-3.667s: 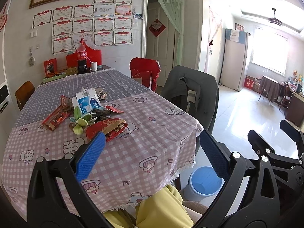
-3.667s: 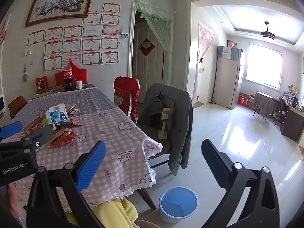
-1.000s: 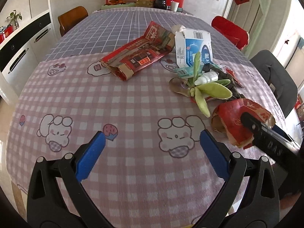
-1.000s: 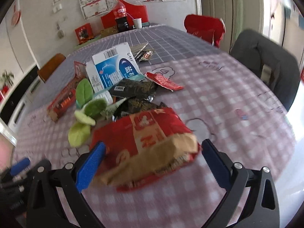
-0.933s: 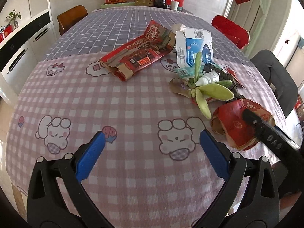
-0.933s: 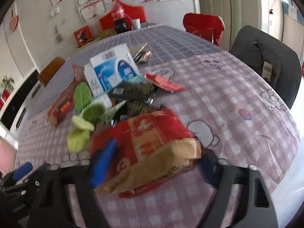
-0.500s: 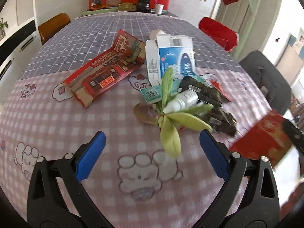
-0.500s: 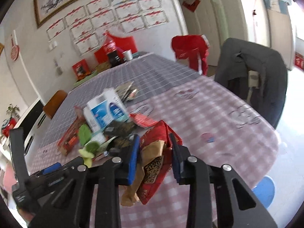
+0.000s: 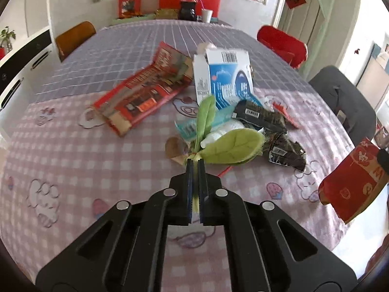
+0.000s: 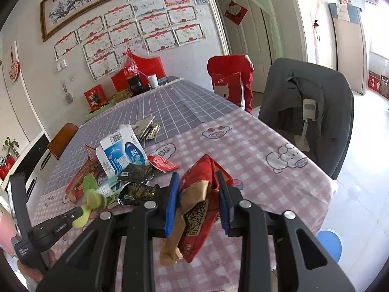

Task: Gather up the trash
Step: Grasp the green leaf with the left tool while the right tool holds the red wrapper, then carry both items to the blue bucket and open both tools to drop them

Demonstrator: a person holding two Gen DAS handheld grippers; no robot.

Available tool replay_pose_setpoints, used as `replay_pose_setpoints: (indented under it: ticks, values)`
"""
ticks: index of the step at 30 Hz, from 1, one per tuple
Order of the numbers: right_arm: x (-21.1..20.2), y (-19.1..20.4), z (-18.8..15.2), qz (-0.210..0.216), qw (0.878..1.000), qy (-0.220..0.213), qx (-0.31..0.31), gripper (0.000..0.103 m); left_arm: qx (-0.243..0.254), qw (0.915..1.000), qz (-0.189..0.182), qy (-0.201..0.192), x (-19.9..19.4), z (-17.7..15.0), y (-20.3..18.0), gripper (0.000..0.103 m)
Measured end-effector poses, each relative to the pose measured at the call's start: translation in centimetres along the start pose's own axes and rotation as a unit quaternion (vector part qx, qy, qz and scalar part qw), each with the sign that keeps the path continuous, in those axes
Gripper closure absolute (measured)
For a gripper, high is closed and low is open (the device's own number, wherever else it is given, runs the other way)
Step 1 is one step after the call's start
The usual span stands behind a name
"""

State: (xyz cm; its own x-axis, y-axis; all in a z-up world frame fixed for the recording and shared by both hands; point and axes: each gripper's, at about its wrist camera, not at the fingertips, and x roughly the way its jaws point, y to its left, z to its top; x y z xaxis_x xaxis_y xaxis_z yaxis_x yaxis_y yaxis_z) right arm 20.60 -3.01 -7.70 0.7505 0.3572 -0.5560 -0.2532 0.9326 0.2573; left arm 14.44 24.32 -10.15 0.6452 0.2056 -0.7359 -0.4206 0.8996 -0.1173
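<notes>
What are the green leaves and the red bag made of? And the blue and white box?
The green leaves look like soft fabric, not real: stitched veins, a fuzzy matte edge. The red bag looks like printed paper with a brown inner side; it creases stiffly, though a plastic coat is possible. The box looks like thin glossy cardboard, with folded flaps and a printed barcode.

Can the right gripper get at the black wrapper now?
Probably not as things stand: the right gripper is shut on the red bag, so its jaws are full. The black wrapper lies uncovered on the table; once the bag is dropped, the way looks free.
</notes>
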Motion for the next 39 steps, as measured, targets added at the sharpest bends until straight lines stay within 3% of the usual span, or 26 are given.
replay_pose_setpoints:
  ticks: [11,16,23,24,32,39]
  values:
    - [-4.1,-1.4,0.2,0.009,0.999,-0.041,0.004,0.074,0.013,0.9948,-0.001,-0.102,-7.1,1.5,-1.3,0.100]
    - [-6.0,-2.4,0.6,0.010,0.998,-0.063,0.005,0.074,0.028,0.9899,-0.021,-0.137,-9.8,2.7,-2.9,0.100]
    - [-9.9,-5.7,1.3,-0.020,0.994,-0.108,0.025,0.074,0.072,0.9812,-0.046,-0.173,-12.0,2.8,-8.3,0.100]
    - [-10.5,-6.4,1.3,-0.028,0.993,-0.114,0.028,0.074,0.088,0.9784,-0.063,-0.176,-12.2,2.6,-9.7,0.100]
    - [-15.2,-13.5,0.1,-0.115,0.980,-0.144,0.073,0.074,0.151,0.9643,-0.153,-0.154,-12.0,0.8,-18.9,0.099]
    - [-19.3,-20.5,-2.8,-0.208,0.956,-0.160,0.129,0.074,0.238,0.9379,-0.219,-0.125,-11.4,-2.9,-29.1,0.099]
